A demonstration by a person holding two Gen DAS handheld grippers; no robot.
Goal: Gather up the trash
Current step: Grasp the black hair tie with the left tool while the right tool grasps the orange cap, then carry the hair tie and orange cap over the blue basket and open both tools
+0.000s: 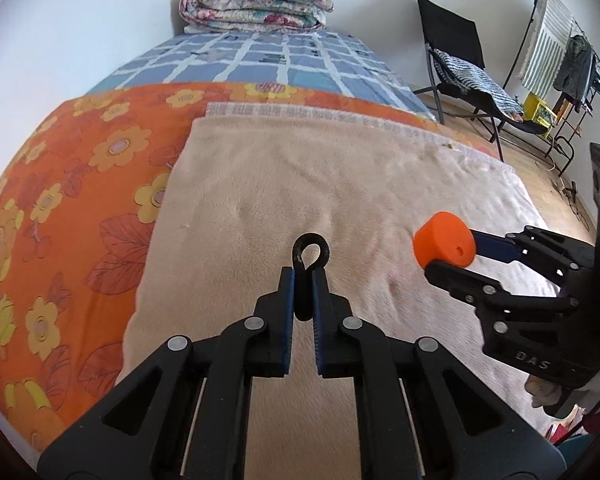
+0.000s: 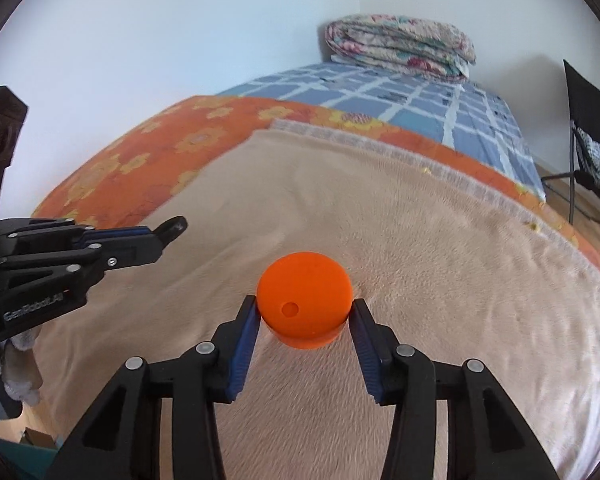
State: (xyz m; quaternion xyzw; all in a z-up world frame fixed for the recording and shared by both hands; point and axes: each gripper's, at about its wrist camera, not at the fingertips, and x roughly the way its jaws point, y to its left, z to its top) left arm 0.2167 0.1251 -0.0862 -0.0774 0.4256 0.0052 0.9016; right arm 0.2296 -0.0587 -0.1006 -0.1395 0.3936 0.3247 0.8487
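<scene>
**Orange cap and black loop both gripped above the beige blanket**

Orange cap (image 2: 305, 307), a short round plug with a small hole in its flat face, sits at the centre of the right wrist view, pinched at its sides between the blue pads (image 2: 247, 344) of the right gripper (image 2: 305, 312). Its flat face tilts toward the camera; its lower rim is cut off behind the fingertips. In the left wrist view, the same cap appears at mid right, its short axis running up and to the left.

At lower centre of the left wrist view, the left gripper (image 1: 305, 280) is clamped narrowly on a black loop (image 1: 310, 254). The loop stands upright, long axis along the fingers, eye poking past the tips; its lower end is hidden between the pads.

Behind both lies the beige blanket (image 1: 300, 184), then an orange flowered cover (image 1: 80, 152), a blue checked sheet (image 1: 260, 56) and a folded quilt (image 1: 256, 4) by the wall. A black chair (image 1: 460, 56) stands at upper right, partly cut off.
</scene>
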